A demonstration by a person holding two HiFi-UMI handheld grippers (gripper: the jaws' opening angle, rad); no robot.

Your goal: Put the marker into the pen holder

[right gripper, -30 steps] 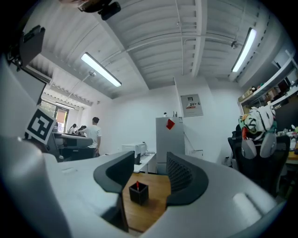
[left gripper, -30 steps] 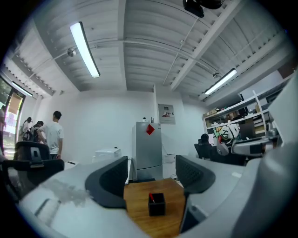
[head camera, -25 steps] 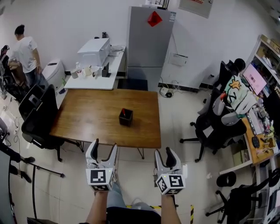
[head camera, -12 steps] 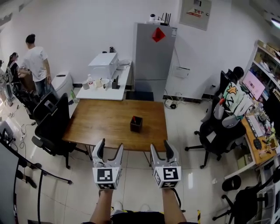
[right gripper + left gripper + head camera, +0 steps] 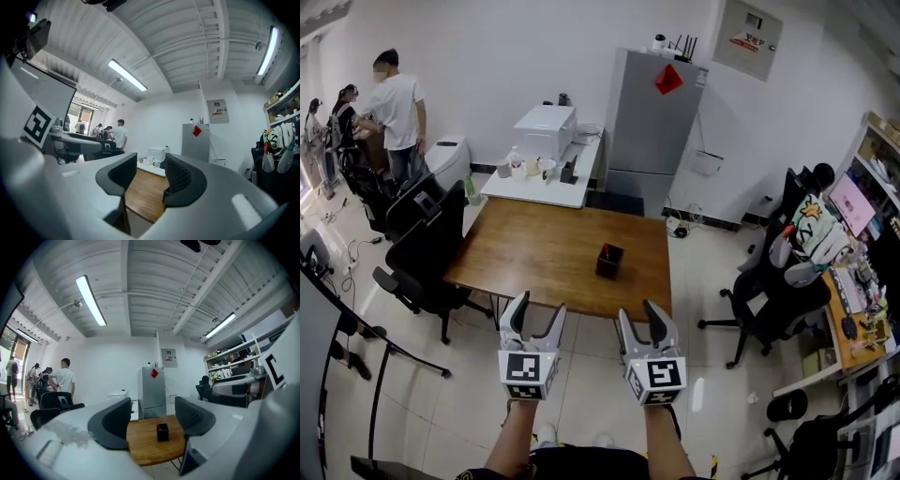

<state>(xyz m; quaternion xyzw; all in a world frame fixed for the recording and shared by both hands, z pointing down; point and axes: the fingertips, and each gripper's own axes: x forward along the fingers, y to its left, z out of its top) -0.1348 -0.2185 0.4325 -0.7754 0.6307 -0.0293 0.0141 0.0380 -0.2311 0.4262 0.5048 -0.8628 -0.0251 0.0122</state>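
A black pen holder stands on the brown wooden table, near its right front part. A red marker tip shows inside the pen holder. Both grippers are held over the floor, short of the table's front edge. My left gripper is open and empty, and in the left gripper view the holder sits between its jaws, far off. My right gripper is open with its jaws closing and nothing between them. Past them its view shows the table.
Black office chairs stand at the table's left side, another chair at the right. Behind the table are a white side table with a printer and a grey cabinet. People stand at the far left. A black stand is at the left.
The head view has swung: table and pen holder have shifted right in the picture, and more of the back wall and the people shows. The two grippers have come closer together.
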